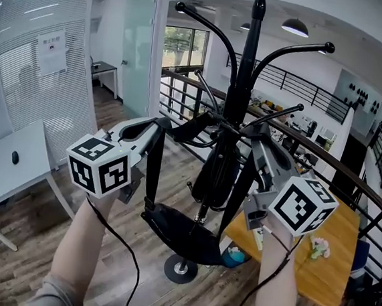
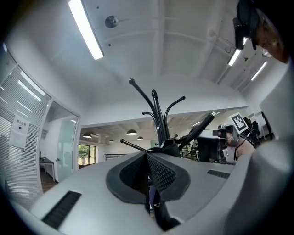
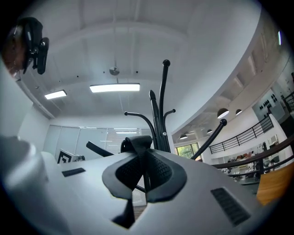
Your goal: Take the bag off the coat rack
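Clamping one black bag (image 1: 186,234) by two straps: left gripper (image 1: 159,124) pinching the left strap (image 1: 153,172), right gripper (image 1: 257,147) the right strap (image 1: 241,187). Dangling low between both, against the single coat rack (image 1: 245,67), hook arms (image 1: 210,26) crowding above.

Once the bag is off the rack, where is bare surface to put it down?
The white table at left is bare but for a mouse. The wooden table at right is mostly free round a small toy. Crowded: round the coat rack, where the left gripper and right gripper hold the bag by its straps.
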A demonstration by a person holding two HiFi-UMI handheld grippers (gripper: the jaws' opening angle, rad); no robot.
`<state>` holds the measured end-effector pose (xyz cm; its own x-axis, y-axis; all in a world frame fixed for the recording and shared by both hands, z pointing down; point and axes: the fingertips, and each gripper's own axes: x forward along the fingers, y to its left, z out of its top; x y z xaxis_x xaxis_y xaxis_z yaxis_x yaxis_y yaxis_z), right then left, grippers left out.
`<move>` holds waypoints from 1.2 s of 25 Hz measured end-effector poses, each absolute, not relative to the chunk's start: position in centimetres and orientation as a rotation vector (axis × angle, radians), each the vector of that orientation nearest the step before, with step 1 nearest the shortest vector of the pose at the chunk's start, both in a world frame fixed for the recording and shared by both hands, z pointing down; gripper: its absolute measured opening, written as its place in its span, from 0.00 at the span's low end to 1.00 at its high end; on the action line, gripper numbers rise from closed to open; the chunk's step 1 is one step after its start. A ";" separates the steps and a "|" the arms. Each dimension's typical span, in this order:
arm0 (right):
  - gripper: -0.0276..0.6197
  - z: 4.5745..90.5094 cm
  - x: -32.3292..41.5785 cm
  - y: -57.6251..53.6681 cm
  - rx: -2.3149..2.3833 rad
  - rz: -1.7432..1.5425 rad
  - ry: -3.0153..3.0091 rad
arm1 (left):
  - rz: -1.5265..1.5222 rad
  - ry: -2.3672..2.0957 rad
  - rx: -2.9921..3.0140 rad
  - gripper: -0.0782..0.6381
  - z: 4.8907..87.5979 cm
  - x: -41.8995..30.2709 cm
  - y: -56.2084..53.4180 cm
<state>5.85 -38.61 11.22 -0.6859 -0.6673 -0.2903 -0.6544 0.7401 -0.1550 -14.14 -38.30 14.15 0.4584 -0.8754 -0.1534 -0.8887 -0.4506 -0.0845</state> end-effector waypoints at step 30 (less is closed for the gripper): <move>0.09 9.5 2.7 -29.1 -0.775 0.130 2.672 | 0.352 1.643 -2.505 0.13 15.2 -18.7 -26.8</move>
<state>2.71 -29.05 9.49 -0.7872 -0.5011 -0.3594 -0.5335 0.8457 -0.0106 -18.68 -26.75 15.18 0.3817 -0.8866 -0.2611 -0.9157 -0.4011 0.0233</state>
